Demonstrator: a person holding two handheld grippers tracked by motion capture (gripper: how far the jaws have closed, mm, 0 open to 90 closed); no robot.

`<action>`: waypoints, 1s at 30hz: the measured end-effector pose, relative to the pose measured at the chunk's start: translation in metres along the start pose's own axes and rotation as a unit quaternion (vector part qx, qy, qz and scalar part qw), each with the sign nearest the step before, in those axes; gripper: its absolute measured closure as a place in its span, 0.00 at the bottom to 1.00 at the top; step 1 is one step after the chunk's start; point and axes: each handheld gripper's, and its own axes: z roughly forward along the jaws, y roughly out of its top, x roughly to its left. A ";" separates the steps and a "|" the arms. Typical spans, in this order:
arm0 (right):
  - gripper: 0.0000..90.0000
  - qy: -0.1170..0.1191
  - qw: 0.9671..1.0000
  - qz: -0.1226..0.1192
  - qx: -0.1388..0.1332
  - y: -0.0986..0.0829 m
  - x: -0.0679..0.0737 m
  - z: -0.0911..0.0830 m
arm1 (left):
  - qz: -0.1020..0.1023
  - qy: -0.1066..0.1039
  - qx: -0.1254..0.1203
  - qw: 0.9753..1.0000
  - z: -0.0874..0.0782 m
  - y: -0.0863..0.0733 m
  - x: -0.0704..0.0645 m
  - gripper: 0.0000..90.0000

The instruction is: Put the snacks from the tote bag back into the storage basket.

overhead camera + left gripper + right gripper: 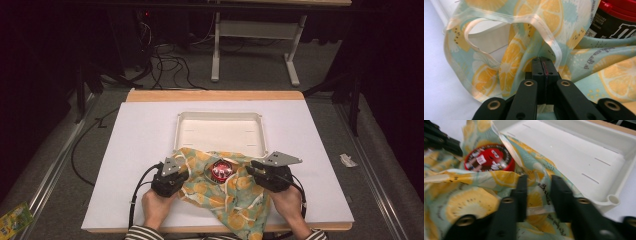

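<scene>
- The left gripper [172, 175], at 7 o'clock of the red-lidded tub [220, 170], pinches the lemon-print cloth bag [235, 195].
- The right gripper [260, 172], at 3 o'clock, has its jaws parted over the bag's edge.
- The bag overlaps the white tray [220, 131].

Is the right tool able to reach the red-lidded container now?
Probably yes. The right tool stands open at the lemon-print cloth, and the red-lidded container sits just beyond with its lid uncovered; only cloth folds lie between them.
</scene>
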 end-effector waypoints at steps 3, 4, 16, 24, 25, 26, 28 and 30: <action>1.00 -0.003 1.000 -0.010 0.015 -0.004 -0.005 0.004 | -0.002 0.000 -0.005 1.000 -0.002 0.000 0.000 1.00; 1.00 -0.005 1.000 -0.010 0.020 -0.006 -0.009 0.004 | -0.001 -0.001 -0.005 1.000 -0.003 0.000 0.000 1.00; 1.00 -0.021 0.999 0.021 0.040 -0.014 -0.033 0.019 | 0.003 0.006 0.010 1.000 0.001 0.000 -0.003 1.00; 1.00 -0.011 0.999 0.020 0.050 -0.007 -0.028 0.034 | 0.004 0.017 0.043 0.999 0.008 -0.002 -0.001 1.00; 1.00 -0.010 0.998 0.020 0.053 -0.007 -0.029 0.036 | 0.001 0.017 0.044 0.999 0.008 -0.002 -0.001 1.00; 1.00 -0.010 0.998 0.022 0.058 -0.008 -0.030 0.038 | -0.001 0.016 0.044 0.999 0.009 -0.002 0.000 1.00; 1.00 -0.009 0.998 0.025 0.064 -0.009 -0.034 0.043 | -0.007 0.013 0.044 0.999 0.009 -0.001 0.001 1.00; 1.00 -0.009 0.997 0.033 0.070 -0.010 -0.037 0.049 | -0.014 0.013 0.043 0.999 0.010 -0.001 0.002 1.00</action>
